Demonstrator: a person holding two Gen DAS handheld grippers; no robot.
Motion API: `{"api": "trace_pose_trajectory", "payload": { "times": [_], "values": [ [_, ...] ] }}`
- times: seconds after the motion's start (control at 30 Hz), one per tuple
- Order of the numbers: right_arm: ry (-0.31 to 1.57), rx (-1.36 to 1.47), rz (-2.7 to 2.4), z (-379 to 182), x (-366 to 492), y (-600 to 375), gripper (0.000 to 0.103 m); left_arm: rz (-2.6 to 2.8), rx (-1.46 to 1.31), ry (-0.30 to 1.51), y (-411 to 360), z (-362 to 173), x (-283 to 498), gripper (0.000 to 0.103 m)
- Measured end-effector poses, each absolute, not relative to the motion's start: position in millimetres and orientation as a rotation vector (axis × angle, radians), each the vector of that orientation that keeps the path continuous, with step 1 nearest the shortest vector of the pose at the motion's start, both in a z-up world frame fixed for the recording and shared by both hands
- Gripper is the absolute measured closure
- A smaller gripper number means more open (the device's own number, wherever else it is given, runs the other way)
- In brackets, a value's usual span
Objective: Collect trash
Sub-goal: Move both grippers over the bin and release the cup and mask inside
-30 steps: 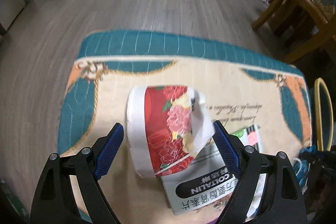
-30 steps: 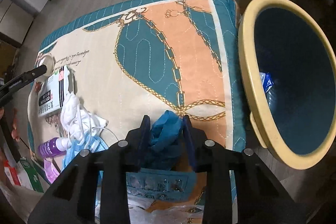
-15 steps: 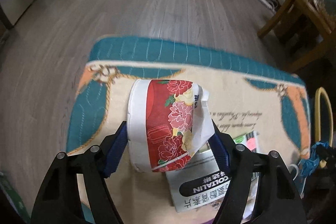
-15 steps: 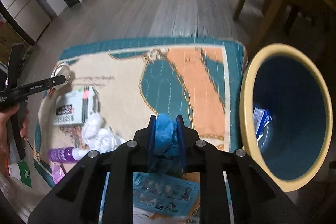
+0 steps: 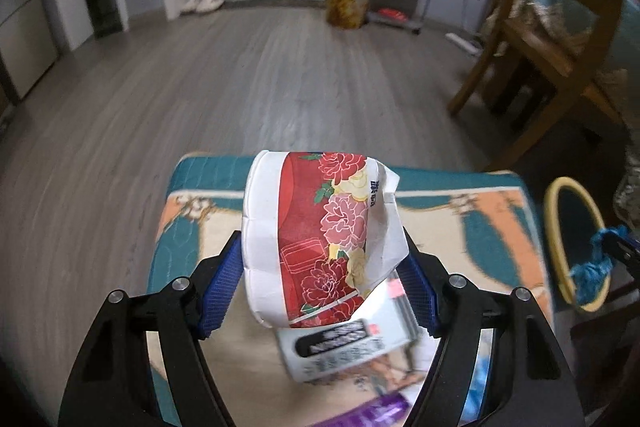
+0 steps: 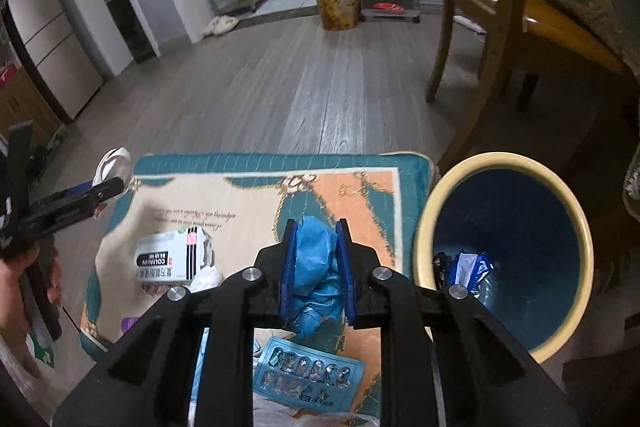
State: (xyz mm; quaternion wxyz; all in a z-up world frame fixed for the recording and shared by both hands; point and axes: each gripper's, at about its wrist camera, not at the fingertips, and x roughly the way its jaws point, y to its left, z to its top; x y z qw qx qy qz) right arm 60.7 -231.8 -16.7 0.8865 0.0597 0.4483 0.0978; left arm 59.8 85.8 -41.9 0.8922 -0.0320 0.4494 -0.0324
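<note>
My left gripper (image 5: 320, 287) is shut on a crushed red floral paper cup (image 5: 316, 239) and holds it above the patterned mat (image 5: 440, 227). My right gripper (image 6: 316, 267) is shut on a crumpled blue glove (image 6: 314, 259), raised over the mat (image 6: 248, 211) just left of the yellow-rimmed blue bin (image 6: 508, 255). The bin also shows at the right in the left wrist view (image 5: 576, 239), with the glove (image 5: 592, 267) in front of it. The left gripper and its cup (image 6: 114, 167) appear at the left of the right wrist view.
On the mat lie a white COLTALIN box (image 6: 172, 259), a blue blister pack (image 6: 308, 375), white tissue (image 6: 206, 279) and a purple bottle (image 5: 372, 411). The bin holds wrappers (image 6: 468, 267). A wooden chair (image 6: 492, 39) stands behind the bin.
Both grippers rose and tilted up. The left closed on the cup and lifted it off the mat. The right lifted the glove and moved toward the bin.
</note>
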Motion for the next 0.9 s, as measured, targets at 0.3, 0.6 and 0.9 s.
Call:
{"api": "trace_pose_trajectory", "payload": {
  "times": [0.3,0.6,0.9],
  "values": [
    [0.868,0.200,0.146,2,52,-275,0.085,-0.180,-0.052,0.847,31,-12,49,0.029],
    [0.840,0.276,0.058,6,37,-341,0.085,-0.288,0.029,0.786,-38,3,40,0.029],
    [0.865,0.344,-0.062,-20,37,-406,0.084,-0.469,0.150,0.773,-138,-8,35,0.029]
  ]
}}
